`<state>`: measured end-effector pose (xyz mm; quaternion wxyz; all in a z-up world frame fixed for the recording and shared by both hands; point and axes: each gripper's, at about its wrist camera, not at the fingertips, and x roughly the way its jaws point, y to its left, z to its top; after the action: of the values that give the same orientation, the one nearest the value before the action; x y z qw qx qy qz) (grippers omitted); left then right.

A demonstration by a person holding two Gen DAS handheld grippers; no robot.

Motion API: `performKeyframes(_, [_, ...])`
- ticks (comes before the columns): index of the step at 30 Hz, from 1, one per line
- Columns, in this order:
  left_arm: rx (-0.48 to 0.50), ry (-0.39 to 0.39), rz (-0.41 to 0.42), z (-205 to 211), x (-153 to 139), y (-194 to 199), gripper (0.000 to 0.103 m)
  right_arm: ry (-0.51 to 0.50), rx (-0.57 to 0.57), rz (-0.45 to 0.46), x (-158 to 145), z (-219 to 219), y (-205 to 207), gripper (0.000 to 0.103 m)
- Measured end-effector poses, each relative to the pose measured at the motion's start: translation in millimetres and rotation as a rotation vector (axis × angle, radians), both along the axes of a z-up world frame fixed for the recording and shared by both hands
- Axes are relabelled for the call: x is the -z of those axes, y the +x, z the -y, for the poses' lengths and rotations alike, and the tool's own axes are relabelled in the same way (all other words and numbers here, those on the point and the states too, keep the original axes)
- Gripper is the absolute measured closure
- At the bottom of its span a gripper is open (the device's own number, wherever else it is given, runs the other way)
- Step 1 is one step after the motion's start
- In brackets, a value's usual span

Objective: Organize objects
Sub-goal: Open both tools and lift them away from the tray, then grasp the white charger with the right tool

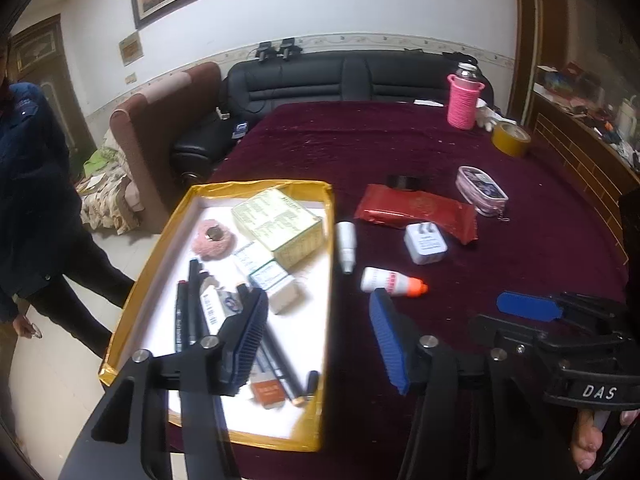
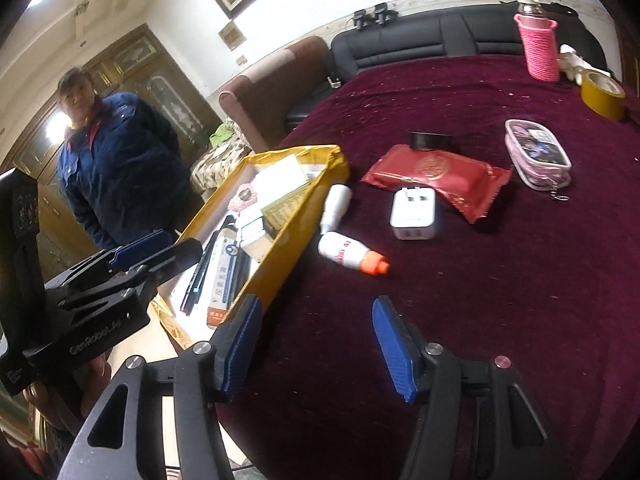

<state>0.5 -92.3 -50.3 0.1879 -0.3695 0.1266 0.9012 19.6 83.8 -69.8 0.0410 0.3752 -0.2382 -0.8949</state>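
A gold-rimmed tray (image 1: 132, 292) (image 2: 304, 204) holds pens, boxes and a pink knitted piece. On the maroon cloth beside it lie a white tube (image 1: 346, 246) (image 2: 335, 204), a white bottle with an orange cap (image 1: 390, 282) (image 2: 350, 254), a white charger (image 1: 425, 243) (image 2: 413, 212), a red packet (image 1: 416, 210) (image 2: 436, 178) and a pink pouch (image 1: 482, 190) (image 2: 536, 152). My left gripper (image 1: 316, 340) is open and empty over the tray's right edge. My right gripper (image 2: 316, 346) is open and empty above the cloth, short of the bottle.
A pink-sleeved flask (image 1: 464, 96) (image 2: 538, 46) and a yellow tape roll (image 1: 512, 138) (image 2: 602, 94) stand at the far right. A black ring (image 1: 408, 181) lies behind the packet. A person in a blue jacket (image 2: 116, 164) stands left of the table. A black sofa (image 1: 320, 80) is behind.
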Motion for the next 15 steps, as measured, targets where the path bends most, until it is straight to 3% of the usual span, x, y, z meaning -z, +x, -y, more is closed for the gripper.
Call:
performKeyframes(2, [0.012, 0.008, 0.013, -5, 3, 2, 0.041, -0.002, 0.017, 0.005, 2, -7, 3, 0.039])
performKeyframes(9, [0.072, 0.016, 0.117, -26, 26, -2, 0.040, -0.012, 0.065, 0.029, 11, -32, 4, 0.039])
performKeyframes(15, [0.074, 0.021, 0.134, -29, 33, -10, 0.040, 0.006, 0.048, 0.071, 20, -42, -27, 0.039])
